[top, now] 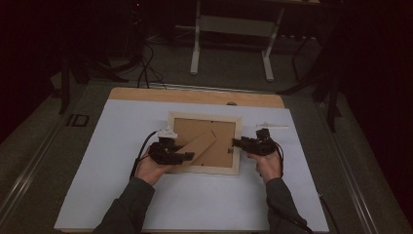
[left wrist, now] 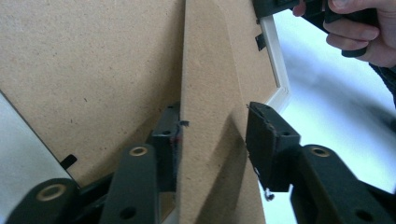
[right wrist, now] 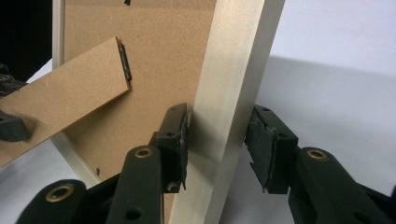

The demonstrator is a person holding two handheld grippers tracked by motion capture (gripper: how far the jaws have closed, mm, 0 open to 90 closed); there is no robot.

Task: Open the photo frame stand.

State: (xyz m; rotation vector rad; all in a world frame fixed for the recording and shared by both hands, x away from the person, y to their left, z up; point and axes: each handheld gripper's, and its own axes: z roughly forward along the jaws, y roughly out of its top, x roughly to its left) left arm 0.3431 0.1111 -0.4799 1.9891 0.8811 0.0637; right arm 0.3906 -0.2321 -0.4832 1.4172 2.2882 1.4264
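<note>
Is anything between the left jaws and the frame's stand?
Nothing visible. The left gripper already has the stand between its jaws, and the right gripper straddles the frame rail.

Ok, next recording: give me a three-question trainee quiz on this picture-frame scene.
1. True or false: the pale wooden picture frame lies face down, its brown fibreboard back upward.
2. Which part is between the left gripper's jaws? A) brown fibreboard easel stand B) frame rail C) cable
3. Fill in: the right gripper closes on the frame's ____ side rail, as the high view shows it.

Key: 1 true. 2 A. 3 right.
</note>
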